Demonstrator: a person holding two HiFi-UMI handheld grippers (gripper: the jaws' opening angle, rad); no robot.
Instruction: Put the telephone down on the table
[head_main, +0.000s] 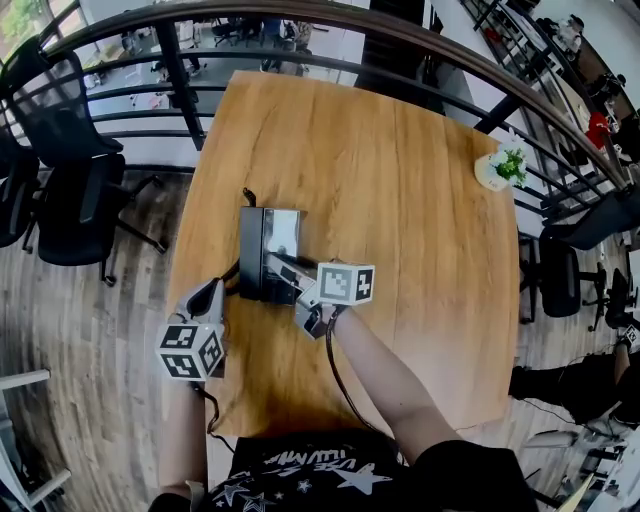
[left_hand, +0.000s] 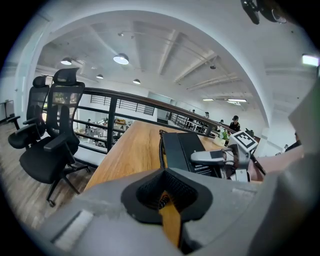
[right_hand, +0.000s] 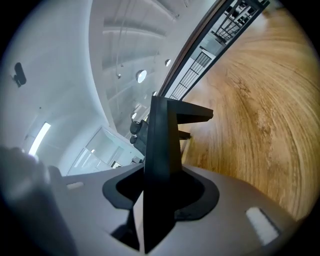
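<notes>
A black desk telephone (head_main: 262, 240) sits at the left side of the wooden table (head_main: 400, 200). My right gripper (head_main: 281, 270) reaches in from the right and is shut on the telephone's near part. In the right gripper view a narrow black piece of the telephone (right_hand: 161, 140) stands clamped between the jaws of my right gripper (right_hand: 160, 200). The coiled cord (head_main: 232, 273) runs from the telephone to my left gripper (head_main: 212, 294) at the table's left edge. There the jaws of my left gripper (left_hand: 167, 202) are closed, with a bit of the coil (left_hand: 163, 200) between them.
A small potted plant (head_main: 503, 165) stands at the table's far right corner. Black office chairs (head_main: 70, 190) are on the floor to the left, behind a curved railing (head_main: 300, 12). Another person's legs (head_main: 575, 385) show at the right.
</notes>
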